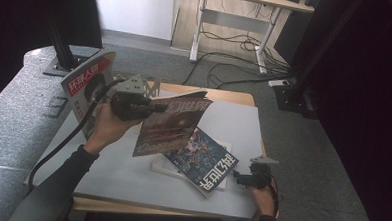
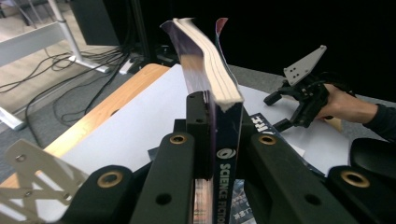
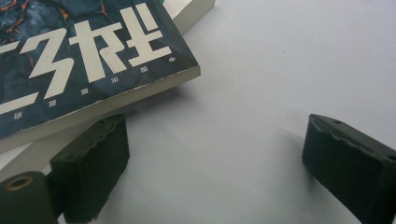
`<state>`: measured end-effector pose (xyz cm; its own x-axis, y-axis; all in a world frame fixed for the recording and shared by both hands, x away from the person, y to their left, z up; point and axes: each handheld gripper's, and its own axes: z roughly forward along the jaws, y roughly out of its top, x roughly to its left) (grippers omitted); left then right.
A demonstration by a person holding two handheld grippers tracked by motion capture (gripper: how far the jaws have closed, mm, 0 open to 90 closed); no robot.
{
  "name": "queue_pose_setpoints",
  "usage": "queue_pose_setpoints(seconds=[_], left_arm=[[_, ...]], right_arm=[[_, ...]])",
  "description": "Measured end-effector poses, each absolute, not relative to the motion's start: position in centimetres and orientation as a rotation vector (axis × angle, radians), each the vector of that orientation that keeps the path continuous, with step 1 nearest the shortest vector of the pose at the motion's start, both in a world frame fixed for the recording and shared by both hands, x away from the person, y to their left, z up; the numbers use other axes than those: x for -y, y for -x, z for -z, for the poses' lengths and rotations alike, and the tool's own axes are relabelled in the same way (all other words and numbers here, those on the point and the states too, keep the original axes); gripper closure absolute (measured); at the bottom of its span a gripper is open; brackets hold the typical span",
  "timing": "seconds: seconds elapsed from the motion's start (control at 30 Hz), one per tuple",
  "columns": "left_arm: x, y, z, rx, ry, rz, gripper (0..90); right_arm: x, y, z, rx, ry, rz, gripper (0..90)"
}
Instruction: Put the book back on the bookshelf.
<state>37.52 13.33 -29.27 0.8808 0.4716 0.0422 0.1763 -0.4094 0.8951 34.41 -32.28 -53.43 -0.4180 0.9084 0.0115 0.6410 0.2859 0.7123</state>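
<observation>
We see the left gripper (image 1: 149,106) jaws pinching a dark, perhaps reddish-covered magazine (image 1: 171,124) by its spine, while the right gripper (image 1: 238,176) jaws stand spread.

Three magazines (image 1: 171,124) were out: one in the left claw (image 1: 151,107), one beside the right claw (image 1: 237,176), one behind the left.
</observation>
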Motion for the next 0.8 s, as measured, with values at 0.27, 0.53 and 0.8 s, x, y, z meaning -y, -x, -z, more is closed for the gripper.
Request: queue_pose_setpoints(seconds=[0.27,0.53,0.8], left_arm=[[-14.8,-37.2,28.7,-0.505,-1.971,-0.388,84.1],[-16.5,-37.1,28.2,-0.550,-1.952,-0.416,84.0],[-18.4,-36.9,27.7,-0.591,-1.930,-0.442,84.1]], right_arm=[[32.0,-34.4,53.7,-2.160,-1.390,-0.924,1.0],[32.0,-34.4,53.7,-2.158,-1.390,-0.925,0.9],[32.0,-34.4,53.7,-2.156,-1.389,-0.926,0.9]])
